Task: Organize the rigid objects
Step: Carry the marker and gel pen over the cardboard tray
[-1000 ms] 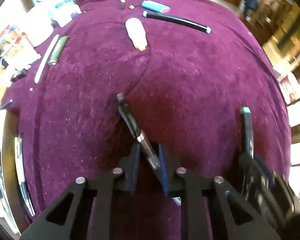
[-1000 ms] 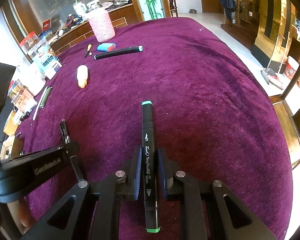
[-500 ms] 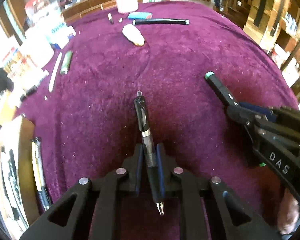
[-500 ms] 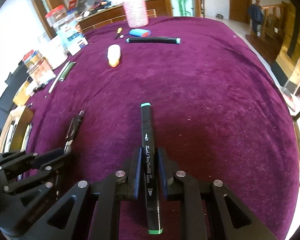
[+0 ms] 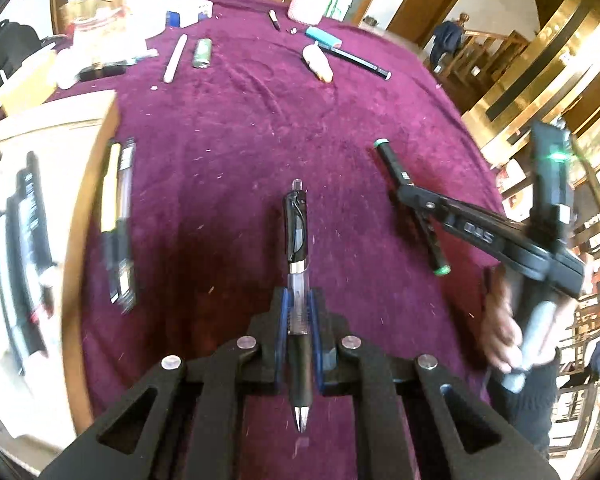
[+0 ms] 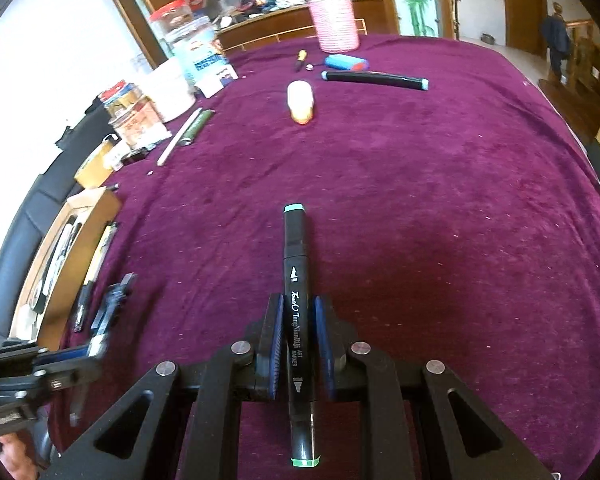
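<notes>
My left gripper (image 5: 299, 300) is shut on a black click pen (image 5: 296, 224), its metal tip toward the camera, held above the purple cloth. In the right wrist view that same gripper (image 6: 112, 312) shows blurred at the lower left. My right gripper (image 6: 298, 312) is shut on a black art marker (image 6: 294, 248) with green-teal caps; from the left wrist view the marker (image 5: 396, 168) and gripper (image 5: 410, 196) hang at the right, a hand (image 5: 500, 332) on the handle. A wooden tray (image 5: 44, 128) with pens lies at the left; its far corner (image 6: 96, 200) also shows.
On the cloth lie a long black marker (image 6: 374, 79), a white and orange tube (image 6: 300, 100), a blue case (image 6: 346, 62), a white stick (image 6: 179, 136), a green tube (image 6: 198, 126) and pens (image 5: 120, 220) beside the tray. Jars and boxes (image 6: 140, 116) crowd the left edge; a pink-wrapped jar (image 6: 334, 20) stands at the back.
My left gripper has swung left toward the tray with the pen, now lying straight in its jaws. The right gripper has rolled slightly, marker still gripped.
</notes>
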### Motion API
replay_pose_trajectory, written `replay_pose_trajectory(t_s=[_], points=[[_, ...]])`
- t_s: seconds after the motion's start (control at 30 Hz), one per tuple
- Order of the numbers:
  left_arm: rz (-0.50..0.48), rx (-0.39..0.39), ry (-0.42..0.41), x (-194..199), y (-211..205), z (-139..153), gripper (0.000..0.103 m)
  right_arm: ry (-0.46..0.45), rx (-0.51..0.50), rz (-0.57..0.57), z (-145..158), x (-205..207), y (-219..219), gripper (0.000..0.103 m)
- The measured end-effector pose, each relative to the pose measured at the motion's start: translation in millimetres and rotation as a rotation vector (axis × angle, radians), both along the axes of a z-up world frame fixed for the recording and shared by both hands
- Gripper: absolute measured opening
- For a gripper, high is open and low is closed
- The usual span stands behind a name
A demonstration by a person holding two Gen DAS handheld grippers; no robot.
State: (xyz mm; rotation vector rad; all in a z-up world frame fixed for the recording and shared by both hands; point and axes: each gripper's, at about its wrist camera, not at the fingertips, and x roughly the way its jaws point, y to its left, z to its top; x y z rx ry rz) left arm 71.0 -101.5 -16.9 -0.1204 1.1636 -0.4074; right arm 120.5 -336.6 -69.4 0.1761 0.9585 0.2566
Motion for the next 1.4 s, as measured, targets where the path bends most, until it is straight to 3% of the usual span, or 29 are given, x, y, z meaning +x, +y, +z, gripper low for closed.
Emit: replay_pose_trajectory(t_s=[0.23, 0.63, 0.83, 1.07, 1.4], points=[[0.028, -0.094, -0.051, -31.0, 46.5, 33.8, 0.01, -0.016, 0.095, 0.059, 30.1, -30.2, 41.1, 0.017], [0.227, -0.169, -0.076, -39.0, 147.6, 43.9, 0.01, -0.046, 0.235, 0.255, 64.4, -61.9, 186.1, 0.017], [0.343, -0.187, -0.042, -22.6, 193.0, 29.2, 0.01, -0.001, 0.225, 0.284, 60.2, -37.9, 237.1, 0.017], [0.422, -0.179, 0.017, -1.4, 218.0, 5.7, 0.01, 0.038, 0.19, 0.249, 51.8, 3.0, 270.0, 0.018], [0.44, -0.165, 0.068, 12.0, 221.5, -15.1, 0.01, 0.099, 0.091, 0.239, 20.9, 52.6, 296.9, 0.018]])
